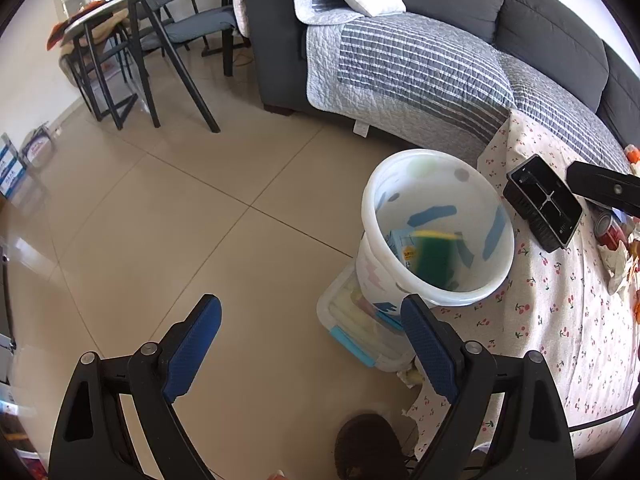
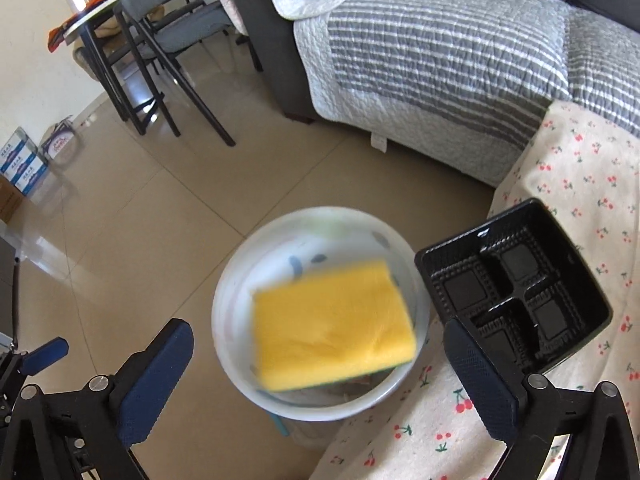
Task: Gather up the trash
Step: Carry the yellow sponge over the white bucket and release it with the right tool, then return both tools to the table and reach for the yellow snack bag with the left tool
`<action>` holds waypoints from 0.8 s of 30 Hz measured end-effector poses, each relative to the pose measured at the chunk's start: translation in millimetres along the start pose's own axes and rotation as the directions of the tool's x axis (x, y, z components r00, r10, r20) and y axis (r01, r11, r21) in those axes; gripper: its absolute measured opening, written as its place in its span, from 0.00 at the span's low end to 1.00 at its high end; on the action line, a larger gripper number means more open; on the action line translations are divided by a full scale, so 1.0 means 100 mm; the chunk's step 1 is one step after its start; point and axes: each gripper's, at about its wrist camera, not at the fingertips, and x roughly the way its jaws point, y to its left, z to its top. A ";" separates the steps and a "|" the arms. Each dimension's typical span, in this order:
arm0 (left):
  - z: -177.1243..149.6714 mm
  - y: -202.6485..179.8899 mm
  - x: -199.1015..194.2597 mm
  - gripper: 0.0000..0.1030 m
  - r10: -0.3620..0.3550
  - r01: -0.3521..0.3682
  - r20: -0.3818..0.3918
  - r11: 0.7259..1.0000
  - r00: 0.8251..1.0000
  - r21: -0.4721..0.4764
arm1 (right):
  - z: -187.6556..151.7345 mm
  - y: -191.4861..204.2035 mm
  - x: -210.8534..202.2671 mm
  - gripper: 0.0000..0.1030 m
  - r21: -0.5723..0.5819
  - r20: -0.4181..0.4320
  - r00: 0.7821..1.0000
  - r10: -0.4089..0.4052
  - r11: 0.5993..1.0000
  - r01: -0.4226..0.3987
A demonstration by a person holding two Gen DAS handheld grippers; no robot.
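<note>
A white bin point(image 1: 438, 226) stands on a clear storage box beside the cherry-print table; it also shows in the right wrist view point(image 2: 320, 312). A yellow and green sponge point(image 2: 334, 324) is blurred in mid-air over the bin mouth, free of both fingers, and shows inside the bin in the left wrist view point(image 1: 434, 254). My right gripper point(image 2: 320, 380) is open above the bin. My left gripper point(image 1: 310, 344) is open and empty over the floor, left of the bin. A black plastic tray point(image 2: 516, 288) lies on the table next to the bin.
A grey sofa point(image 1: 420, 60) with a striped quilt stands behind the bin. A red can point(image 1: 610, 232) and crumpled wrappers point(image 1: 618, 264) lie on the cherry-print tablecloth point(image 1: 560, 320). Chairs and a dining table point(image 1: 120, 40) stand far left. Boxes point(image 2: 24, 164) sit by the wall.
</note>
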 end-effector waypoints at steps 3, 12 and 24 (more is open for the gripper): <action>0.01 -0.05 -0.03 0.90 -0.010 0.010 0.000 1.000 1.000 0.003 | -0.01 -0.02 -0.12 1.00 -0.015 0.014 1.000 -0.010 1.000 0.010; 0.03 -0.38 -0.15 0.90 -0.048 0.048 0.008 0.998 0.999 0.052 | -0.22 -0.34 -0.60 1.00 -0.040 0.037 0.997 -0.069 0.997 0.071; 0.07 -1.35 -0.38 0.90 -0.134 0.130 0.010 0.974 0.991 0.188 | -0.71 -1.24 -1.29 0.99 0.016 0.024 0.977 -0.210 0.978 0.210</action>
